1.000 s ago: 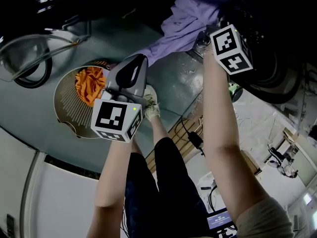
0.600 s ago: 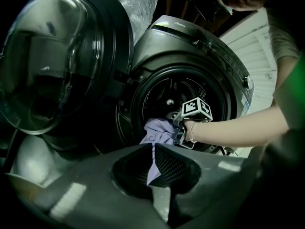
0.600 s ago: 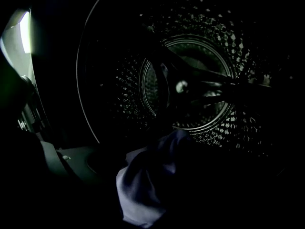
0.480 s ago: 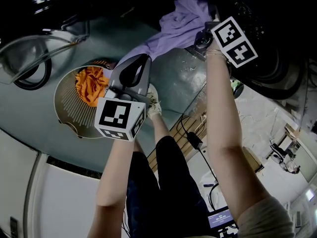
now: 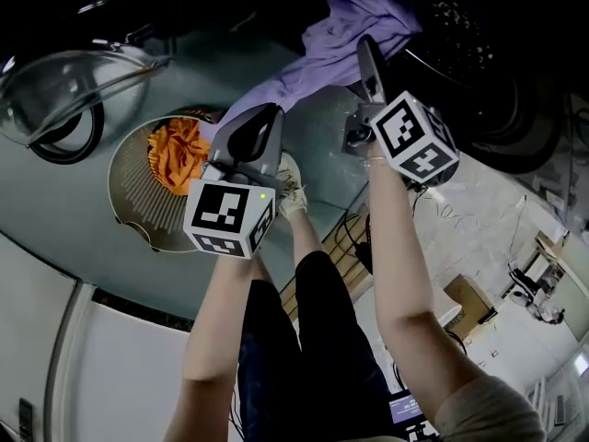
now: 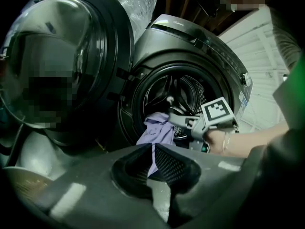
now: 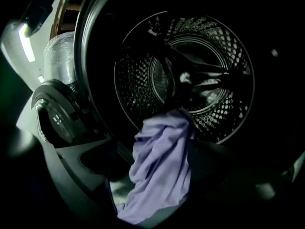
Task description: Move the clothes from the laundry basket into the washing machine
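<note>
The purple shirt point(image 5: 350, 35) hangs half out of the washing machine point(image 6: 190, 56) drum. The right gripper point(image 7: 157, 175) has its fingers apart, while the left gripper point(image 6: 152, 159) has its fingers clamped on the shirt's tail. Best to lift that tail clear over the rim, deep inside, before letting go.

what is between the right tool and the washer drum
A purple garment draped over the drum lip, shown in the right gripper view.

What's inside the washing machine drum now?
A purple garment, partly in the drum and spilling over its rim. Behind the cloth, the drum's floor is hidden.
</note>
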Motion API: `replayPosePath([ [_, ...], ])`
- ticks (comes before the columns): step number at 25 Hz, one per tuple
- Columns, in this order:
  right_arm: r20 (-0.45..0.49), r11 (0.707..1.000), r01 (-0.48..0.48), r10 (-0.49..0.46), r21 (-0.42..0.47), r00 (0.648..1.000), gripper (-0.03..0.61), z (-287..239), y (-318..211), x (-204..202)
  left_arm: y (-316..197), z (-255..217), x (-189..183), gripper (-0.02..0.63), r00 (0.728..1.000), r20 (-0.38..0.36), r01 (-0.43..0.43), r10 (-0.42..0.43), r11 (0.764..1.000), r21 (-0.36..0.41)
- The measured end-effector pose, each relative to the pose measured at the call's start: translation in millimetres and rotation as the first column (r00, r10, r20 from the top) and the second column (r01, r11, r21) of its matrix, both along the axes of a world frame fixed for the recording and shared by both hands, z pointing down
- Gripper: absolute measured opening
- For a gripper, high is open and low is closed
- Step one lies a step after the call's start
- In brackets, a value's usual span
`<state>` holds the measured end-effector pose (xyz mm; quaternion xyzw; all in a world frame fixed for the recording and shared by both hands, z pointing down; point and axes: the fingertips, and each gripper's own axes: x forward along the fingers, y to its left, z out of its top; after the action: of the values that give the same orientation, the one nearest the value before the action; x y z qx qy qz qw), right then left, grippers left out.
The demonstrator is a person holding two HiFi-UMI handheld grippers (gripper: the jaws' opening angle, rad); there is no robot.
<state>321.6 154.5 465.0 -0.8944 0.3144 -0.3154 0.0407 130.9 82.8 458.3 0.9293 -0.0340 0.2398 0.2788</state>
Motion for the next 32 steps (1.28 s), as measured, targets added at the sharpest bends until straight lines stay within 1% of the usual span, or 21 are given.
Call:
replayPosePath([
  [3, 0.106, 1.000, 0.004, -0.001, -0.030, 0.994, 0.509, 44, 10, -38, 3, 5, -8, 0.009, 1.000, 0.016, -0.013, 0.013, 1.000, 0.003],
  [6, 0.206, 0.999, 0.001, 0.009, -0.049, 0.979, 0.550, 87, 17, -65, 6, 10, -19, 0.009, 0.999, 0.028, -0.026, 0.026, 1.000, 0.005],
  [9, 0.258, 0.998, 0.020, -0.005, -0.056, 0.966, 0.568, 119, 15, -84, 6, 17, -29, 0.009, 0.999, 0.034, -0.027, 0.027, 1.000, 0.007],
  [11, 0.285, 0.998, 0.033, -0.019, -0.046, 0.958, 0.569, 137, 12, -92, 7, 24, -33, 0.009, 0.999, 0.038, -0.021, 0.021, 1.000, 0.003],
  [13, 0.326, 0.997, 0.065, -0.051, -0.032, 0.944, 0.569, 156, 8, -104, 9, 29, -35, 0.009, 0.999, 0.046, -0.025, 0.025, 1.000, 0.000],
  [14, 0.352, 0.995, 0.098, -0.081, -0.031, 0.933, 0.569, 165, 4, -114, 12, 31, -36, 0.009, 0.998, 0.050, -0.034, 0.034, 0.999, 0.000],
  [16, 0.406, 0.985, 0.170, -0.147, -0.020, 0.902, 0.568, 182, -5, -135, 18, 33, -37, 0.009, 0.997, 0.055, -0.052, 0.052, 0.999, 0.005],
  [17, 0.431, 0.982, 0.190, -0.169, -0.006, 0.887, 0.561, 187, -9, -142, 19, 33, -37, 0.009, 0.997, 0.052, -0.053, 0.052, 0.999, 0.006],
  [18, 0.450, 0.980, 0.200, -0.183, 0.010, 0.874, 0.517, 189, -13, -147, 20, 32, -37, 0.009, 0.998, 0.049, -0.047, 0.047, 0.999, 0.004],
  [19, 0.462, 0.977, 0.210, -0.197, 0.024, 0.865, 0.424, 189, -16, -151, 20, 31, -37, 0.009, 0.998, 0.046, -0.039, 0.039, 0.999, 0.001],
  [20, 0.465, 0.974, 0.223, -0.212, 0.033, 0.860, 0.315, 188, -18, -153, 20, 30, -37, 0.009, 0.998, 0.045, -0.031, 0.031, 1.000, -0.001],
  [21, 0.458, 0.971, 0.237, -0.226, 0.033, 0.860, 0.232, 184, -21, -154, 19, 30, -37, 0.009, 0.999, 0.046, -0.025, 0.025, 1.000, -0.001],
  [22, 0.442, 0.967, 0.252, -0.240, 0.031, 0.865, 0.122, 179, -23, -153, 18, 30, -37, 0.009, 0.999, 0.048, -0.021, 0.021, 1.000, 0.000],
  [23, 0.417, 0.963, 0.268, -0.256, 0.030, 0.872, 0.061, 172, -26, -152, 18, 30, -36, 0.009, 0.999, 0.049, -0.018, 0.018, 1.000, -0.001],
  [27, 0.276, 0.949, 0.310, -0.314, 0.061, 0.908, 0.049, 125, -39, -139, 16, 24, -32, 0.009, 0.999, 0.044, -0.012, 0.012, 1.000, -0.002],
  [29, 0.219, 0.951, 0.302, -0.310, 0.070, 0.925, 0.049, 102, -41, -127, 15, 18, -29, 0.009, 0.999, 0.041, -0.014, 0.014, 1.000, -0.001],
  [32, 0.156, 0.958, 0.279, -0.286, 0.068, 0.945, 0.049, 73, -41, -105, 14, 6, -22, 0.009, 0.999, 0.034, -0.020, 0.020, 1.000, 0.002],
])
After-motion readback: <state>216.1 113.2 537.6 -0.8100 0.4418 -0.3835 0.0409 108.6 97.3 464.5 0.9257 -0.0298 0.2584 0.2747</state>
